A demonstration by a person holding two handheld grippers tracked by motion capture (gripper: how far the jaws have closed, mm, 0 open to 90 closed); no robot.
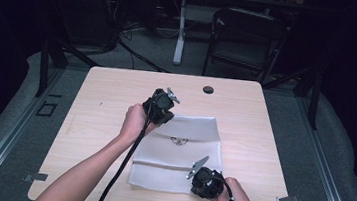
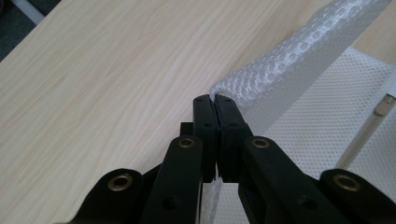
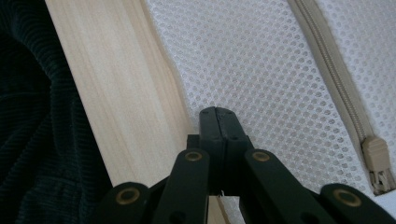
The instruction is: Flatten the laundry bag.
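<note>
In the high view, a white mesh bag (image 1: 177,150) lies on the light wooden counter (image 1: 94,122), a little right of the middle and reaching toward the near edge. The left hand-held gripper (image 1: 161,110) sits at the bag's far left corner, and the right hand-held gripper (image 1: 204,181) sits at its near right corner. A small dark mark (image 1: 178,141) shows on the middle of the mesh, too small to make out. A dark round hole (image 1: 208,89) is set in the counter near its far edge.

In the left gripper view, the left hand-held gripper (image 2: 215,99) is clamped shut on the bag's edge: the mesh (image 2: 299,42) bunches into a raised fold that runs from the jaw tips to the far right, lifted off the wood, and a strip of it pokes out below the jaws.

In the right gripper view, the right hand-held gripper (image 3: 217,112) is closed on the mesh bag (image 3: 252,60) close to its edge, with bare counter (image 3: 116,93) just to the left. A beige zipper (image 3: 327,65) runs along the right, its pull (image 3: 376,158) lying near the lower right corner.
</note>
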